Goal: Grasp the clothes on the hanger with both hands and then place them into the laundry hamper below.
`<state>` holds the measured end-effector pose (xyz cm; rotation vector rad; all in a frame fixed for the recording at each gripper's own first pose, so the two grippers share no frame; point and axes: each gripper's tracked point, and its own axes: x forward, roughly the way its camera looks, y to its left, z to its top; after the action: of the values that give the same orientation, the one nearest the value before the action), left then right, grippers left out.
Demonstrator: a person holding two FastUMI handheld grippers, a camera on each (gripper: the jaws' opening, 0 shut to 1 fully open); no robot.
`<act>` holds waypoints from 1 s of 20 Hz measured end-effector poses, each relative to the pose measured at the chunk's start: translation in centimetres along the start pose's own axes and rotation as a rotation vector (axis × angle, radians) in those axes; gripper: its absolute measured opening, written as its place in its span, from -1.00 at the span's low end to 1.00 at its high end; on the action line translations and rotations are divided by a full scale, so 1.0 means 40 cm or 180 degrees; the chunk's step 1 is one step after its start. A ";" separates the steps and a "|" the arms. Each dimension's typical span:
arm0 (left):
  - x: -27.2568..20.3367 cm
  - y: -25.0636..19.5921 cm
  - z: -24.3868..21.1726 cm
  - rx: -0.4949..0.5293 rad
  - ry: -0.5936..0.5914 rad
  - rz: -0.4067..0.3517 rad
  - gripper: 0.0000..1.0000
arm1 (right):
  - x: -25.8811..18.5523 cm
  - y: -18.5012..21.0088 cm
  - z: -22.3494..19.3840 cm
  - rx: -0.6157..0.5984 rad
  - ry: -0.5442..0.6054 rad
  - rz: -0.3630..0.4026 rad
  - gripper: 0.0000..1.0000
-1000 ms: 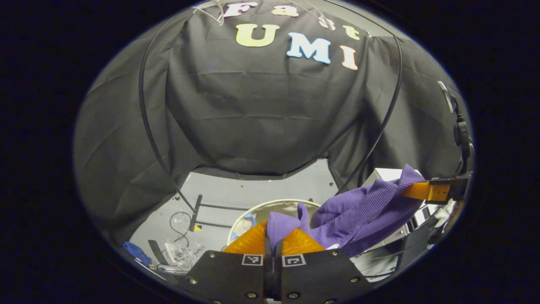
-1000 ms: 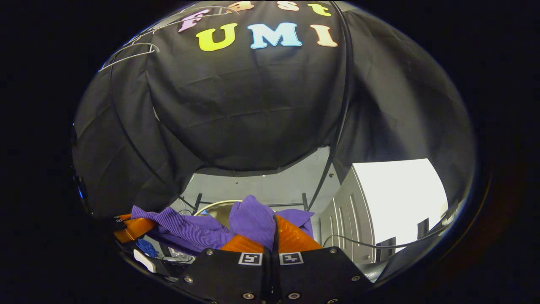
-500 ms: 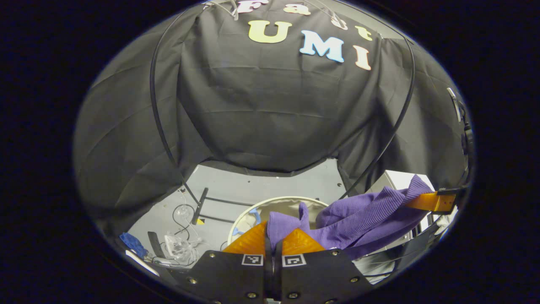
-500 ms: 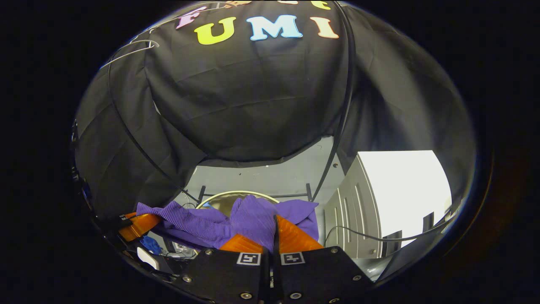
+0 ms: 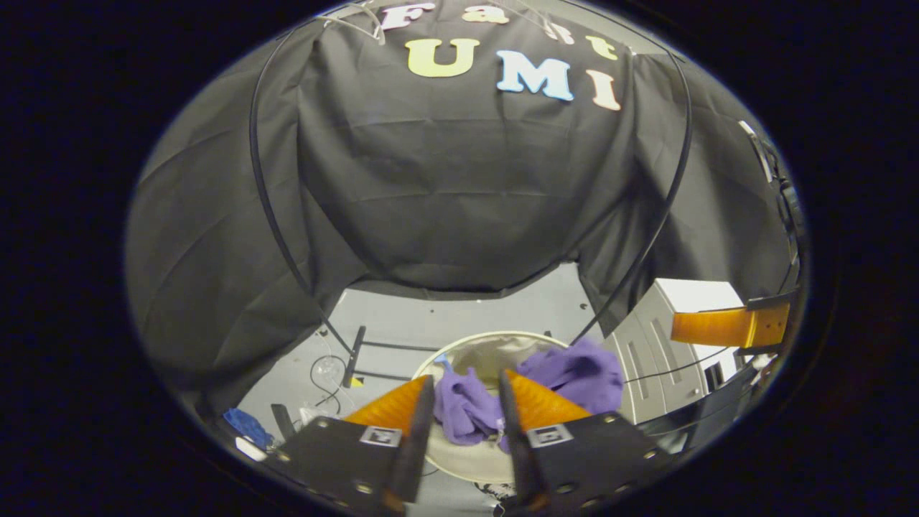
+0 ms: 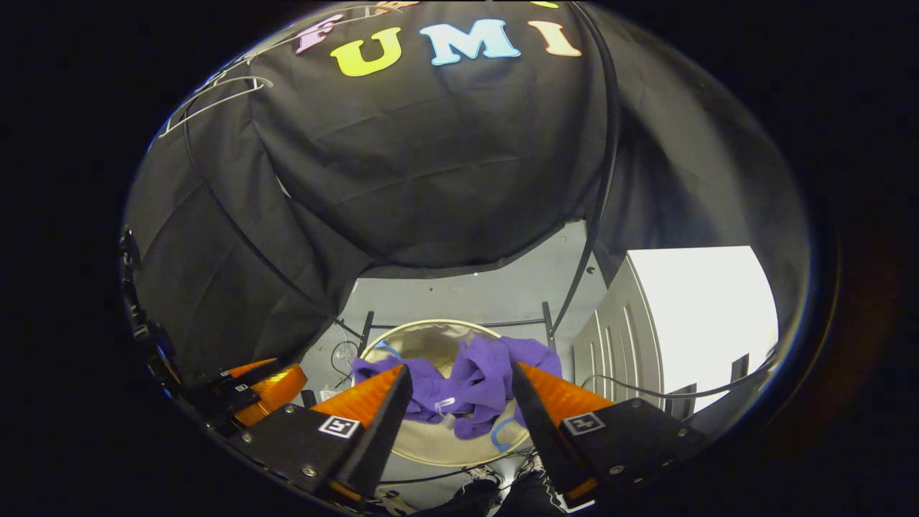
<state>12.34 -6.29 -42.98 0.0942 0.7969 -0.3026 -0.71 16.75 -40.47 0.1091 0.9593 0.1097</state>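
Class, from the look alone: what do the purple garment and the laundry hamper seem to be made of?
Purple garment: soft matte knit, probably; it slumps in loose folds.
Laundry hamper: looks like thin pale fabric on a stiff round hoop; the rim holds a clean circle while the lining looks faintly shiny. Exact fibre unclear.

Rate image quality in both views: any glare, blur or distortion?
Right gripper view: the white cabinet is blown out; strong fisheye bending at the edges. Left gripper view: evenly lit, the purple garment in the hamper slightly soft.

Both grippers' jaws apart, purple garment [image 6: 467, 384] released.
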 end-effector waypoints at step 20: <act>-0.635 0.161 0.601 0.0148 -0.1709 0.0377 1.00 | -0.616 -0.122 0.529 -0.0408 -0.2118 -0.0576 0.82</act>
<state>14.13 1.02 -8.23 0.0976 0.2504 -0.2188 2.86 7.51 -9.17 -0.0602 0.2931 -0.0341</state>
